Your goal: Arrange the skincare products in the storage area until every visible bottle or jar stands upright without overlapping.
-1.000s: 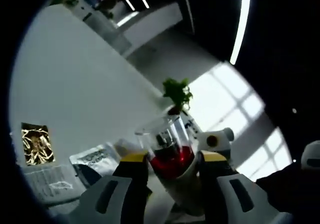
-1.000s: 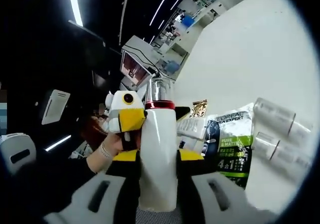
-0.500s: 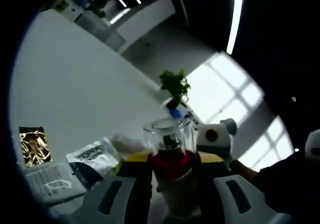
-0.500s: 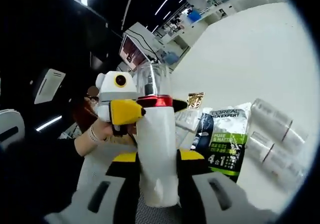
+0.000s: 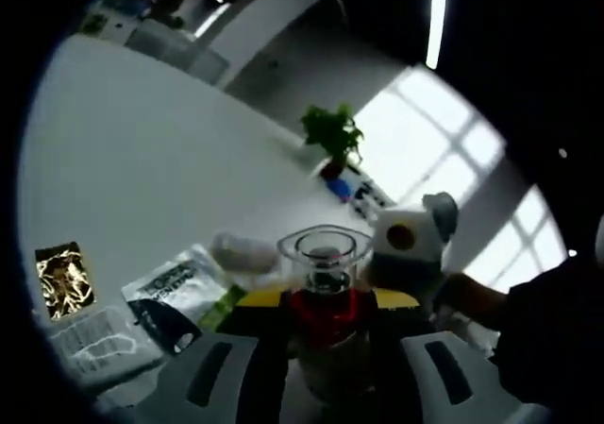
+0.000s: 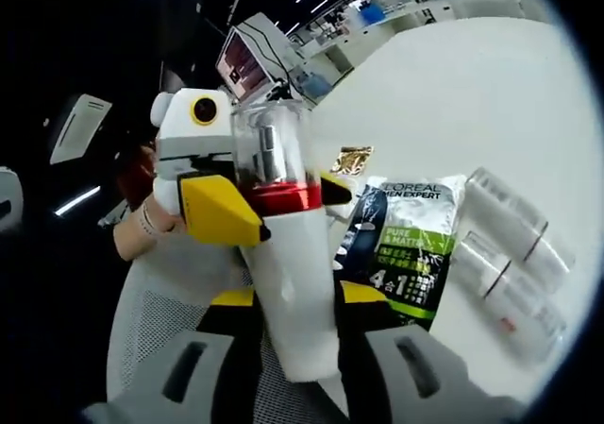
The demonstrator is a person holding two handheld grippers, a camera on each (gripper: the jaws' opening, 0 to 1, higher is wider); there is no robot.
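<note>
Both grippers on one white bottle (image 6: 288, 292) w/ red collar + clear cap (image 6: 264, 145), held above the desk (image 6: 453, 93).

R gripper (image 6: 294, 301): jaws clamped on the bottle's white body, low down; bottle tilted, cap end leaning left in right gripper view.

L gripper (image 5: 326, 301): yellow-tipped jaws closed on the bottle at the red collar; left gripper view looks down onto the cap (image 5: 323, 254). Seen in right gripper view too, coming in from left (image 6: 250, 212).

On desk: L'Oreal sachet (image 6: 401, 245) lying flat just right of bottle; gold foil packet (image 6: 351, 160) far of it; two clear-wrapped tubes (image 6: 510, 245) lying down at right. Potted plant (image 5: 332, 136) at far desk edge.
</note>
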